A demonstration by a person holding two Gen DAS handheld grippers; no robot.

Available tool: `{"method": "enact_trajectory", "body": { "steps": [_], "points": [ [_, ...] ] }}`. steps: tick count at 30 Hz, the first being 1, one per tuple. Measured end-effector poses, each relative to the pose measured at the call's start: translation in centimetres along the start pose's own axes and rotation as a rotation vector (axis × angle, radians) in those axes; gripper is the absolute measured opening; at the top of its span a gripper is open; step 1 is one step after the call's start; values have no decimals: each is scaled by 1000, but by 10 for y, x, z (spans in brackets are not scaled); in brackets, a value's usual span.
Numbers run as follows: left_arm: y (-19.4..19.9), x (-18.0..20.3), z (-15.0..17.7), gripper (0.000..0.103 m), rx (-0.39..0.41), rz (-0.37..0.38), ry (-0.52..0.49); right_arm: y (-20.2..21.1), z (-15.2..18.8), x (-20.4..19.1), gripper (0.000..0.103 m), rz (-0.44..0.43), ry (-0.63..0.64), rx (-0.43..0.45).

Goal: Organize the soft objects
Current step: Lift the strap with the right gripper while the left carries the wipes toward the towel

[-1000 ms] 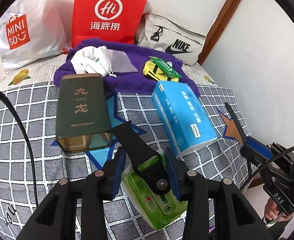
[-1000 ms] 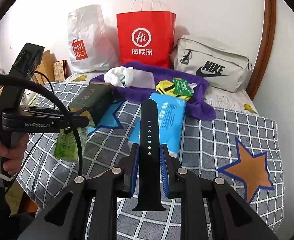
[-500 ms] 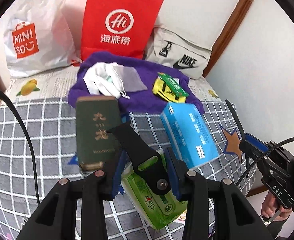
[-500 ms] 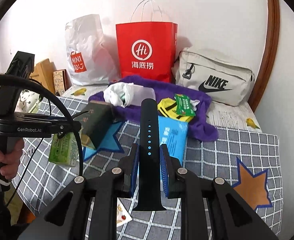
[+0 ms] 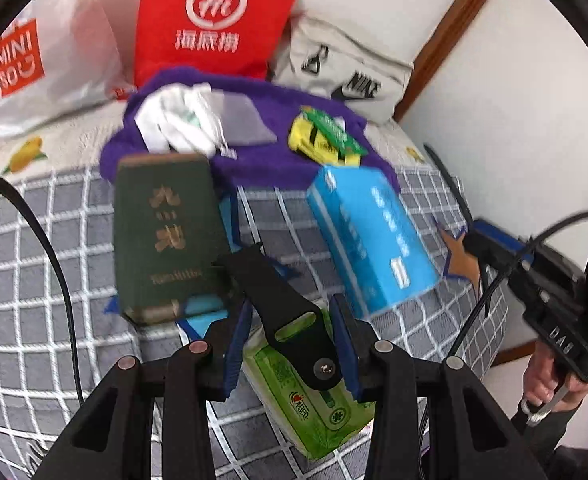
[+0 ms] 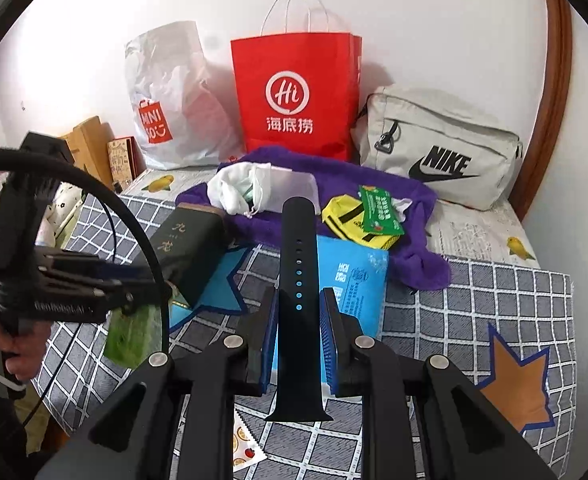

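Holding half a black watch strap each, the left gripper [image 5: 292, 344] clamps the buckle half [image 5: 282, 312] and the right gripper [image 6: 298, 340] the holed strap [image 6: 298, 280] above the bed; floppy, light, slick silicone, so I'd pinch mid-strap.

The left gripper [image 5: 290, 344] and right gripper [image 6: 298, 340] are each held level, jaws clamped on a black strap.

Checked bedspread [image 6: 473, 312] carries purple towel [image 6: 333, 176], blue tissue pack [image 6: 353, 280], dark box [image 6: 190, 248].
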State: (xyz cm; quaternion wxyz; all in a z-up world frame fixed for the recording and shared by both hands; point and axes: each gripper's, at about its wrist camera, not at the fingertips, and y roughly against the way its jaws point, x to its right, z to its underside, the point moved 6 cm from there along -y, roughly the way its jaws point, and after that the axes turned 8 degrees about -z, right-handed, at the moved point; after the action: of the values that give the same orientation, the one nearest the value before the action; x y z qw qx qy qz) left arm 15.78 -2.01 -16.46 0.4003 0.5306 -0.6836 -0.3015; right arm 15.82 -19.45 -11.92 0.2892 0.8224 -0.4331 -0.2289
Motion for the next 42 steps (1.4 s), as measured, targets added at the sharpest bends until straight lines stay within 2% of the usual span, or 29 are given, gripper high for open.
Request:
{"method": "enact_trajectory", "body": {
  "steps": [2,6,10,13,17,21,22,23,26,28,32,42],
  "points": [
    [-8,2,10,38,-21,-9,-14,-2,3,-1,21,-1,4,-9],
    [-24,7,35,38,-67,-73,-90,-7,8,-1,21,-4,-3,-20],
    [-36,10,50,38,-108,-90,-127,-12,11,-4,21,-10,-3,-33],
    [-47,8,54,41,-130,-117,-129,-14,13,-6,21,-15,0,-38],
    [-53,8,53,51,-143,-118,-122,-15,15,-7,21,-16,4,-46],
    [-59,7,47,53,-154,-120,-92,-16,16,-4,21,-14,-6,-48],
    [-60,6,45,52,-154,-124,-83,-16,16,-2,21,-14,-9,-48],
    [-62,5,43,47,-152,-131,-75,-16,16,-1,21,-15,-11,-49],
    [-63,3,41,25,-150,-153,-74,-15,17,3,21,-12,-17,-49],
    [-63,4,41,25,-157,-122,-72,-15,18,6,21,-10,-21,-51],
    [-58,5,38,24,-141,-126,-76,-16,18,8,21,-12,-28,-53],
    [-29,1,19,24,-84,-55,-44,-15,9,12,21,-4,-25,-42]
  ]
}}
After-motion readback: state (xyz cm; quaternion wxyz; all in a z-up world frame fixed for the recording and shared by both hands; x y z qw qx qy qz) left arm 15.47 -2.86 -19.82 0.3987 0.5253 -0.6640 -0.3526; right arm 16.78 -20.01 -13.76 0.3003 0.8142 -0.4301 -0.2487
